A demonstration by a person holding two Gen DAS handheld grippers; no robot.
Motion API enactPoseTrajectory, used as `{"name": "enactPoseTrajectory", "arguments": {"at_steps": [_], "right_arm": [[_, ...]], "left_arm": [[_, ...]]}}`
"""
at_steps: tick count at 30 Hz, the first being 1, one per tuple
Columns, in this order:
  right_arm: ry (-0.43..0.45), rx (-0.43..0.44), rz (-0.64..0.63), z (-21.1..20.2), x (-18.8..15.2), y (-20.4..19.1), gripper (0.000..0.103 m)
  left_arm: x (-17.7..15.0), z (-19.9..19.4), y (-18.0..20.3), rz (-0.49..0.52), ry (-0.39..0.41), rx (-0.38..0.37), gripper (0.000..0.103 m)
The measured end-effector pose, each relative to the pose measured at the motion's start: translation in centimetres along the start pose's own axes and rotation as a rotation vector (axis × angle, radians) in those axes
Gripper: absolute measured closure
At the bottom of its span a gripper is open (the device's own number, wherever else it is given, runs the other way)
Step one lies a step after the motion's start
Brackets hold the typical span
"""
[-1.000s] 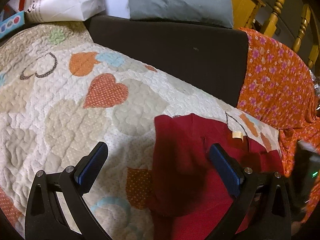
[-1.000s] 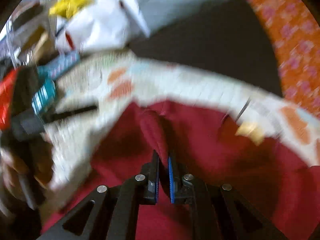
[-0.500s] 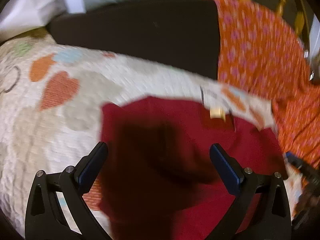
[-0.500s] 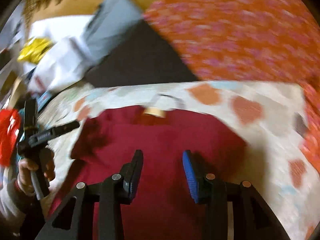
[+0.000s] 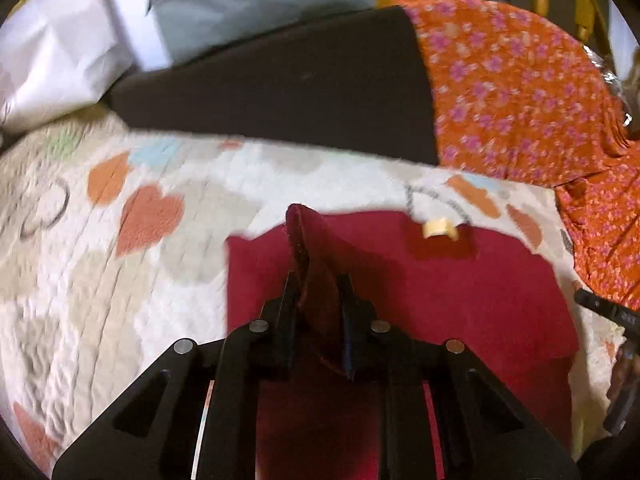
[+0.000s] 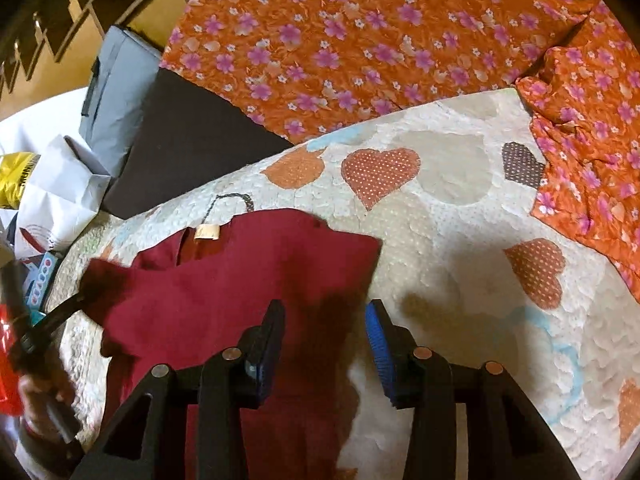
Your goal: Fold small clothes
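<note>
Right then, the left hand-held gripper (image 5: 318, 284) was squeezed tight on a bunched-up fold of the dark red shirt (image 5: 440, 280), and the fold stuck up between its black fingers. The shirt lay spread on the heart-patterned quilt (image 5: 100, 280), with its small tan neck label (image 5: 439, 229) at the far edge. The right hand-held gripper (image 6: 326, 320) was held wide apart with nothing in it, over the right side edge of the shirt (image 6: 240, 272), one blue pad (image 6: 378, 328) above the quilt (image 6: 460, 240). From the right wrist view, the pinched corner of the shirt was lifted at the left, where the other gripper's black finger showed. An orange flowered cloth (image 6: 360, 32) lay behind the quilt, next to a dark cushion (image 5: 280, 84) and a grey bag (image 5: 248, 4)
</note>
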State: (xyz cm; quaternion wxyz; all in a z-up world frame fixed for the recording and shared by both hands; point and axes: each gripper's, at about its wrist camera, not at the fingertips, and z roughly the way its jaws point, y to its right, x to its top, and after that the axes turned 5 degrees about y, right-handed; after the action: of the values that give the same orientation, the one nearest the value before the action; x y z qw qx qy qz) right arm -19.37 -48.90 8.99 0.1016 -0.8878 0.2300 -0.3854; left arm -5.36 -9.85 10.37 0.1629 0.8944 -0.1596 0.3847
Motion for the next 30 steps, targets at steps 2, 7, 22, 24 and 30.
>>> {"name": "enactPoseTrajectory", "arguments": {"at_steps": [2,7,22,24,30], "right_arm": [[-0.022,-0.01,0.016,1.6,0.0,0.1,0.059],[-0.064,-0.022,0.074,5.1,0.0,0.6,0.058],[-0.038,-0.156,-0.119,6.4,1.1,-0.1,0.095],[-0.018,-0.11,-0.029,4.3,1.0,0.6,0.086],[-0.036,0.033,-0.102,-1.5,-2.5,-2.2,0.058]], "left_arm": [[-1.0,1.4,-1.1,-0.03,-0.055,0.01,0.087],[-1.1,3.0,-0.5,-0.04,-0.066,0.007,0.087],[-2.6,4.2,1.4,0.048,-0.095,0.051,0.087],[-2.6,3.9,1.5,0.059,-0.093,0.046,0.087],[-2.6,3.5,0.7,0.001,-0.103,0.033,0.085]]}}
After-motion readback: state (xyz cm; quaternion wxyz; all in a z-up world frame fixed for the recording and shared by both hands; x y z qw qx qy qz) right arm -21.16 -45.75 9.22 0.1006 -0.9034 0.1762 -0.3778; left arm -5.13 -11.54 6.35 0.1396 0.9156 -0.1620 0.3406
